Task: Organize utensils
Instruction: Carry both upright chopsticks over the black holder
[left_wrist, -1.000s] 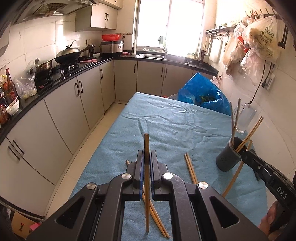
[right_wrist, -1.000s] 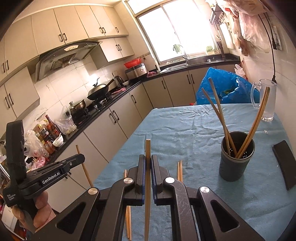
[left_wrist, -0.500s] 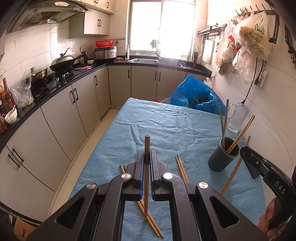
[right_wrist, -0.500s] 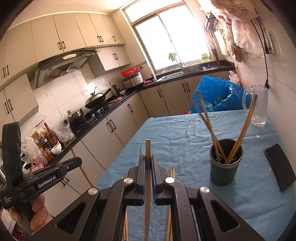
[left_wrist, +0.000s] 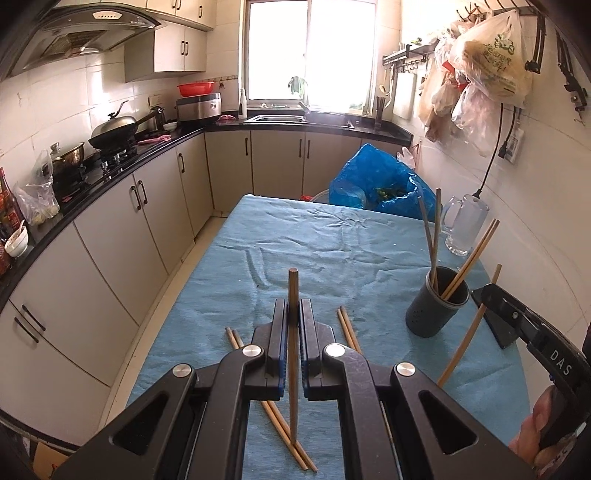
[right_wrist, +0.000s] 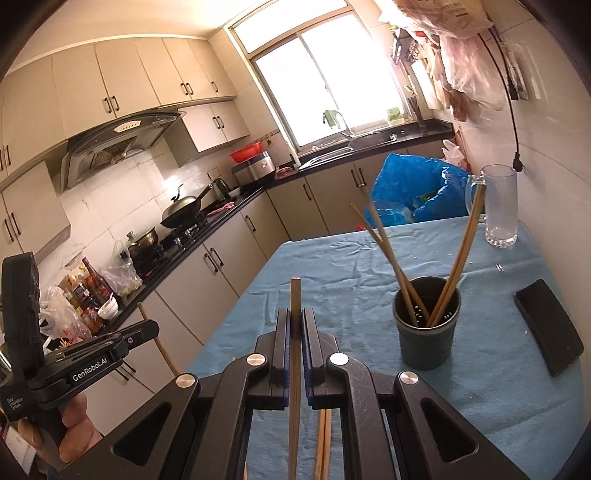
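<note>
wooden chopsticks (left_wrist: 293, 332): two gripped, four potted.

Daylight pours in through the window (left_wrist: 310, 51) at the far end of the kitchen, so bright that the panes are blown out to white in both views. The glare washes over the tiled wall (right_wrist: 546, 122) and the hanging plastic bags (left_wrist: 484, 62) beside it. The blue cloth on the table (left_wrist: 314, 251) is evenly lit, with soft shadows. Both pictures are sharp in the middle, bend strongly towards the edges, and end in black corners.
</note>
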